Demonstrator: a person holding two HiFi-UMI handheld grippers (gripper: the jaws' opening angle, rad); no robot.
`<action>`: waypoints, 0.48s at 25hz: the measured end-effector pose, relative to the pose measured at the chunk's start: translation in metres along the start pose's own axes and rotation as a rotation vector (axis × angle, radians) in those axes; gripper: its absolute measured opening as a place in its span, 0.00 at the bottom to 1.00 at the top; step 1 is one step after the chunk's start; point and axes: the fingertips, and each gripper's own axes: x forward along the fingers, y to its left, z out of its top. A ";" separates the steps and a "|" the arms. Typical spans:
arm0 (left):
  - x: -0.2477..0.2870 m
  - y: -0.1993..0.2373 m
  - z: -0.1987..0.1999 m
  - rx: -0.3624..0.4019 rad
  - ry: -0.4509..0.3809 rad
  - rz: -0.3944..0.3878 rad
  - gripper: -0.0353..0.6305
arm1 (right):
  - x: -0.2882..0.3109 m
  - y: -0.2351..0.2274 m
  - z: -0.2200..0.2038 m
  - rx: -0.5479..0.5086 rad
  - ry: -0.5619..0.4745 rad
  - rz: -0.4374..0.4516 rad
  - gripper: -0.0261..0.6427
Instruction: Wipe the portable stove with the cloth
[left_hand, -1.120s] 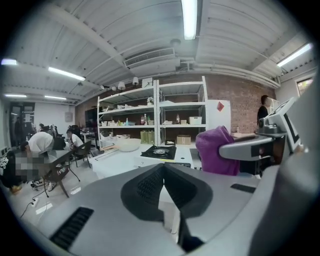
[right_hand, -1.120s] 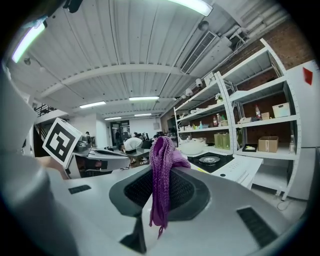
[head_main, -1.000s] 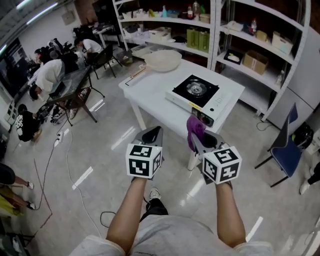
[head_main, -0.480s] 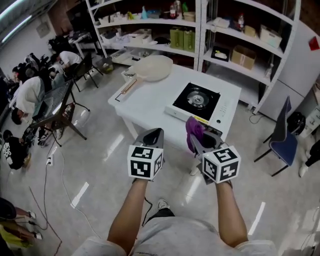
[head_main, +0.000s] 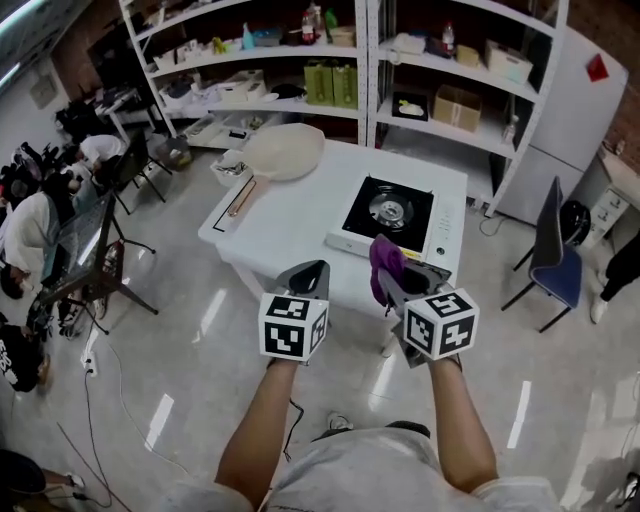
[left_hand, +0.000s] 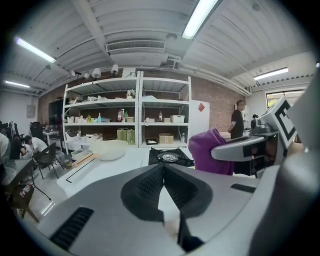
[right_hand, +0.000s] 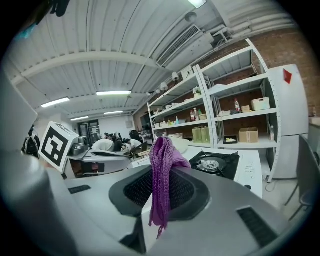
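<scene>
Our right claw (right_hand: 161, 192) is clamped on the purple cloth (right_hand: 162, 157), which bunches above its jaws and droops below them. We judge the cloth light, soft and knitted, likely to fold and drag rather than slide. A firm pinch at mid-bunch should leave a pad free for wiping. Our left claw (left_hand: 163, 182) is closed on nothing. The portable stove (head_main: 388, 212) sits ahead on the white counter (head_main: 290, 210), well apart from both claws.

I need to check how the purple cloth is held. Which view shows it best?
The right gripper view: the cloth is pinched between the shut jaws of the right gripper. The head view shows only its bunched top; the left gripper view shows it sideways, the pinch hidden.
</scene>
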 end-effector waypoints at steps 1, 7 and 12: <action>0.003 0.002 -0.001 0.003 0.002 -0.011 0.06 | 0.004 -0.001 -0.001 0.011 0.000 -0.008 0.14; 0.027 0.016 0.003 0.030 -0.005 -0.063 0.06 | 0.034 -0.011 -0.002 0.114 -0.022 -0.018 0.14; 0.056 0.026 0.010 0.053 -0.011 -0.108 0.06 | 0.069 -0.022 -0.003 0.245 -0.062 -0.023 0.14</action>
